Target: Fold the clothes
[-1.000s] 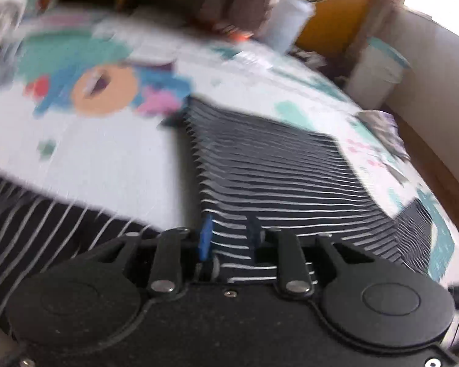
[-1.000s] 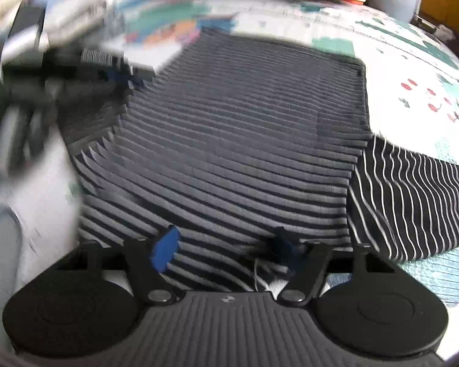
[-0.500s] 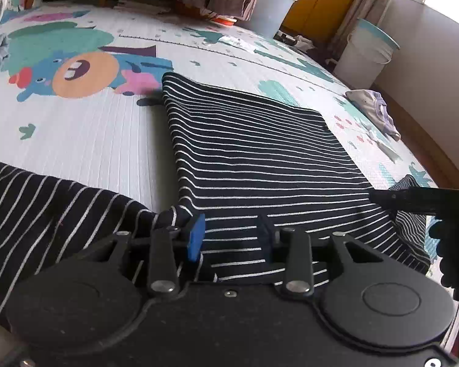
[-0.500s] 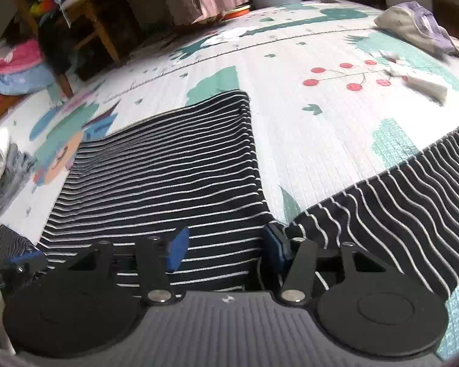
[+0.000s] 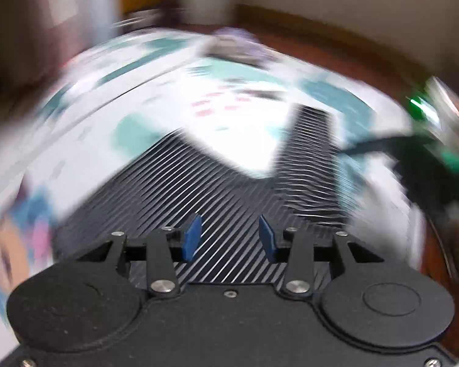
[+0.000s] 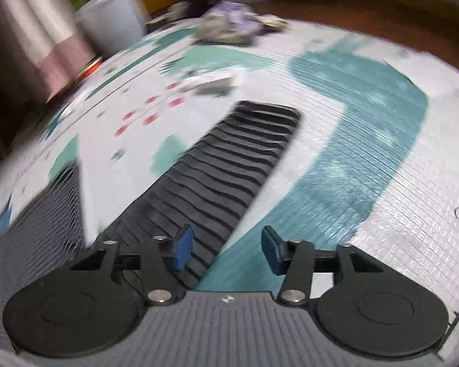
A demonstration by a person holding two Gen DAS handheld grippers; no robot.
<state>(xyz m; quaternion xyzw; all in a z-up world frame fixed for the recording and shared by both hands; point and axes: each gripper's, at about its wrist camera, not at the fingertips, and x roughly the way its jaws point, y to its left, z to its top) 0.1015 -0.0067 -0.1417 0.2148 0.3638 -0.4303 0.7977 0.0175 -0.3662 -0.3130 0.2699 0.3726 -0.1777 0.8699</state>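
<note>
A black shirt with thin white stripes (image 5: pixel 199 183) lies flat on the patterned play mat. In the blurred left wrist view my left gripper (image 5: pixel 229 237) is open and empty above the shirt body, and one sleeve (image 5: pixel 309 159) runs off to the right. In the right wrist view my right gripper (image 6: pixel 226 249) is open and empty over the near end of that sleeve (image 6: pixel 229 165), its left pad above the cloth and its right pad above the bare mat. The shirt body (image 6: pixel 42 214) shows at the left there.
The play mat (image 6: pixel 367 140) has teal shapes and red dots. A crumpled purple-grey garment (image 6: pixel 232 24) lies at its far edge. A white bucket (image 6: pixel 110 27) and a curtain stand beyond. The other gripper (image 5: pixel 413 153) shows blurred at the right of the left wrist view.
Both cameras have swung round to the right. Both grippers have opened wider. The right gripper has moved from the armpit out along the sleeve.
</note>
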